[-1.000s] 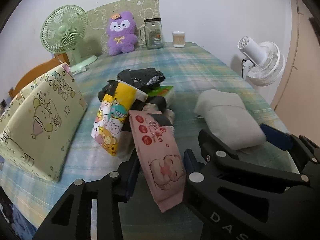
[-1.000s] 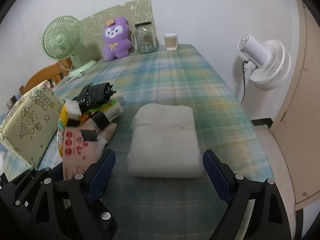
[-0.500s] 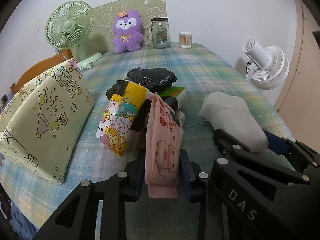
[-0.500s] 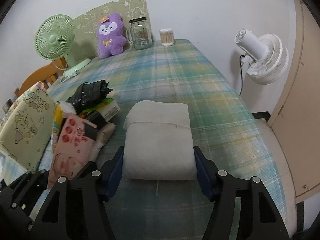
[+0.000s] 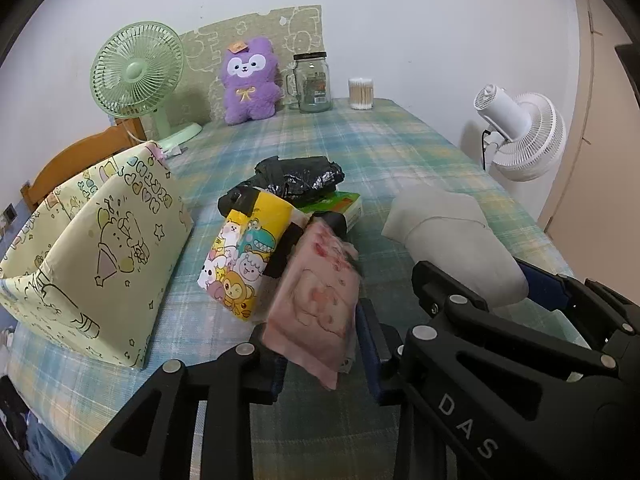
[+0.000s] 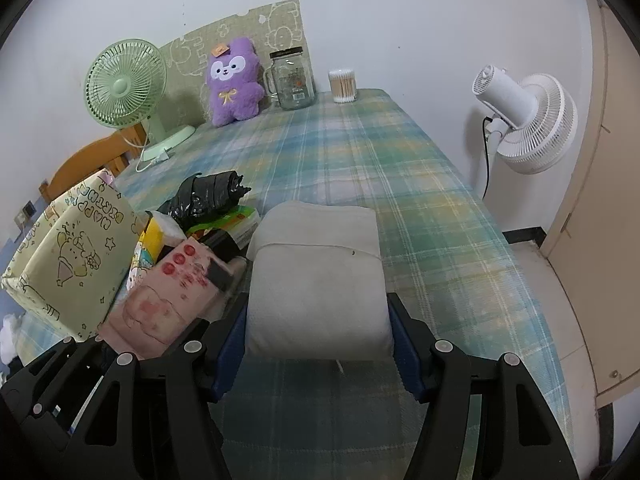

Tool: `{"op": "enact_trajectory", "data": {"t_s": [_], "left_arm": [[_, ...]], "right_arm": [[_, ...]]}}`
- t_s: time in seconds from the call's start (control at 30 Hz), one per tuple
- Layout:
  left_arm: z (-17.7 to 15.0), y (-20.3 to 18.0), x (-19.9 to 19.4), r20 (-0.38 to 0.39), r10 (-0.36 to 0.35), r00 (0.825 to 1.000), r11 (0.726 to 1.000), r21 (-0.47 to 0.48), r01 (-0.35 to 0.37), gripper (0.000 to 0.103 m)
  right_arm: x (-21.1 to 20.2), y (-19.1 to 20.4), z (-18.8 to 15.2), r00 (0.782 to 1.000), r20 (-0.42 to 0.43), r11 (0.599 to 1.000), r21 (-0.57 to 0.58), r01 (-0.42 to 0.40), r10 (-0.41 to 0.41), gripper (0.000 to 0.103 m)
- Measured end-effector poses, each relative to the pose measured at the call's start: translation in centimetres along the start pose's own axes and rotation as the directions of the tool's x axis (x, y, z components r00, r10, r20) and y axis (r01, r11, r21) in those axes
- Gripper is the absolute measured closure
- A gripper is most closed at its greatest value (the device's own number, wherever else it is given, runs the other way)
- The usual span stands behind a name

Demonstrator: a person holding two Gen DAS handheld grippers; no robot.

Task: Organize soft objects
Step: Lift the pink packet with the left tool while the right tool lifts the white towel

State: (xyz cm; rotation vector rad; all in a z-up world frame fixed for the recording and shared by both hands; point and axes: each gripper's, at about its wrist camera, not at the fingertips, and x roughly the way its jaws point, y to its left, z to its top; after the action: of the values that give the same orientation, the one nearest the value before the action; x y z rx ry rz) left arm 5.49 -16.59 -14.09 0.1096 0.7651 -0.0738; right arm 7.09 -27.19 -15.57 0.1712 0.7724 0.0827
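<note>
Open bench far and right; your left gripper (image 5: 320,354) clamps the pink wipes pack (image 5: 316,304), right gripper (image 6: 316,346) clamps the folded towel (image 6: 318,280).

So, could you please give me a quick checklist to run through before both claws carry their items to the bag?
1. Left claw shut on pink wipes pack: ok.
2. Right claw shut on folded grey towel: ok.
3. Pack clear of cartoon tissue pack: cannot tell.
4. Towel's far end lifted off the tablecloth: cannot tell.
5. Yellow gift bag mouth open: cannot tell.
</note>
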Motion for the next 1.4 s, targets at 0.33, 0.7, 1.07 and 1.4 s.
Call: {"op": "enact_trajectory", "data": {"t_s": [0.33, 0.7, 1.07, 1.4], "left_arm": [[0.4, 0.2, -0.1, 0.011, -0.002, 1.0, 1.0, -0.003, 0.002, 0.066], [1.6, 0.7, -0.4, 0.016, -0.023, 1.0, 0.999, 0.025, 0.022, 0.091], [2.8, 1.6, -2.0, 0.052, -0.054, 0.997, 0.998, 0.031, 0.053, 0.095], [4.3, 3.0, -4.1, 0.093, -0.067, 0.993, 0.997, 0.031, 0.064, 0.095]], "right_arm": [[-0.1, 0.3, 0.4, 1.0, 0.007, 1.0, -0.006, -0.004, 0.004, 0.036], [-0.5, 0.7, 1.6, 1.0, 0.009, 1.0, 0.012, -0.009, 0.009, 0.036], [-2.1, 1.7, 2.8, 0.999, 0.048, 1.0, 0.021, 0.002, -0.003, 0.036], [-4.1, 3.3, 4.4, 0.996, 0.092, 1.0, 0.016, 0.001, -0.003, 0.036]]}}
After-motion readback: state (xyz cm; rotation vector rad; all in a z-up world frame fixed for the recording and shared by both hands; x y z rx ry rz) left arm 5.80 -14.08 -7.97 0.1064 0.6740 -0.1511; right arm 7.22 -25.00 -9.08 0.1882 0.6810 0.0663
